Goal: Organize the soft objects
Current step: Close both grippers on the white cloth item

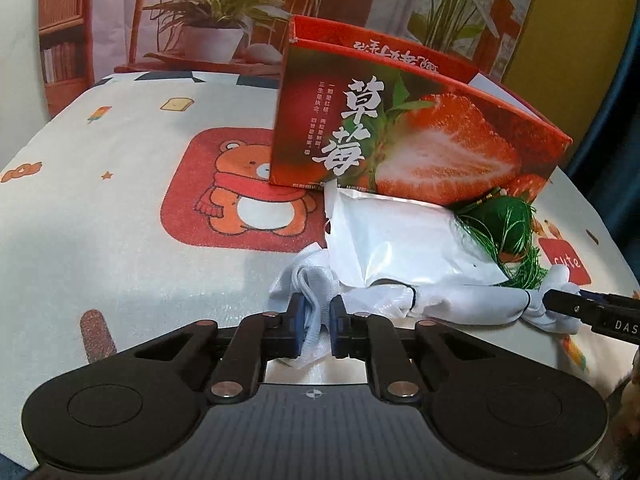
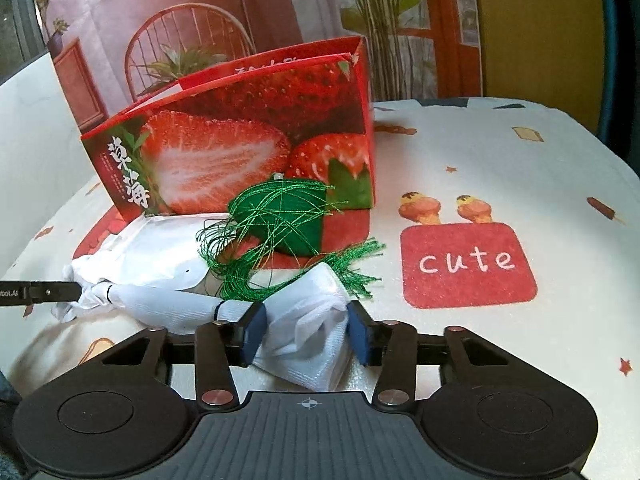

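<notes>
A white cloth roll (image 1: 460,300), tied with black bands near both ends, lies across the table in front of a red strawberry box (image 1: 420,136). My left gripper (image 1: 316,320) is shut on the roll's bunched left end. My right gripper (image 2: 306,332) has its blue pads pressed against the flared right end of the cloth roll (image 2: 304,340). In the left wrist view the right gripper (image 1: 554,300) reaches in from the right edge. The left gripper (image 2: 76,290) shows at the left edge of the right wrist view. A white plastic pouch (image 1: 400,240) and a green tasselled ornament (image 2: 288,216) lie between roll and box.
The table wears a white cloth (image 1: 120,200) printed with a bear, ice creams and a red "cute" patch (image 2: 468,264). The open-topped strawberry box (image 2: 240,140) stands just behind the pile. A printed backdrop of chairs and plants hangs behind the table.
</notes>
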Action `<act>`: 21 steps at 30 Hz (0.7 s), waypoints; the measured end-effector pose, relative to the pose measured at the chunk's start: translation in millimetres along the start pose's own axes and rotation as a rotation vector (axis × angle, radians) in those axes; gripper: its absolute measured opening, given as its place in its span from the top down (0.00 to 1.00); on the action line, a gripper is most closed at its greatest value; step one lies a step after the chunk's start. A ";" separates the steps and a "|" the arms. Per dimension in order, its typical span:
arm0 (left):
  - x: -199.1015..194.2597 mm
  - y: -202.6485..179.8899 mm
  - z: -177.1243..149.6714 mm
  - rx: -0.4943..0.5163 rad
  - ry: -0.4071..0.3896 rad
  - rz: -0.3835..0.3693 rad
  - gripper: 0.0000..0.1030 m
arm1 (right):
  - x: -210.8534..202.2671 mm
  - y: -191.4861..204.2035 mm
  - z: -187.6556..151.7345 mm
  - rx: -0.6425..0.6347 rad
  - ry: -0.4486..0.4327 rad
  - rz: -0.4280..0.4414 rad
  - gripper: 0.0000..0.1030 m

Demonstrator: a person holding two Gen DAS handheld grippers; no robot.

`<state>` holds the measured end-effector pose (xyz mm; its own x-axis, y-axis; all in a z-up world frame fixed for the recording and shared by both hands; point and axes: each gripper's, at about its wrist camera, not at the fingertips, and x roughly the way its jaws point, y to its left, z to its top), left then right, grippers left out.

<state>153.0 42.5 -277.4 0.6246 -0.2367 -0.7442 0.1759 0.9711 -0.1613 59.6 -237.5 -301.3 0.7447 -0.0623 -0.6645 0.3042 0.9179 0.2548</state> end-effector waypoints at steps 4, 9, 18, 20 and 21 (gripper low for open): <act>-3.7 2.1 -4.0 -0.010 0.001 0.009 0.88 | -2.3 3.6 -2.1 -0.012 0.007 0.011 0.70; -8.0 6.7 -6.1 -0.040 0.006 0.016 0.88 | -4.9 7.2 -5.4 -0.027 0.016 0.023 0.74; -15.8 10.6 -8.6 -0.069 -0.005 0.017 0.79 | -7.0 10.2 -8.6 -0.041 0.020 0.034 0.75; -17.4 10.0 -7.1 -0.066 -0.027 0.019 0.62 | -6.4 9.8 -8.5 -0.040 0.021 0.034 0.75; -18.3 9.5 -6.5 -0.064 -0.041 0.017 0.59 | -5.9 9.3 -8.3 -0.039 0.022 0.035 0.75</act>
<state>138.3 56.3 -269.6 0.6583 -0.2198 -0.7199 0.1165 0.9746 -0.1911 53.2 -225.3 -300.8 0.7409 -0.0218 -0.6712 0.2545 0.9340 0.2506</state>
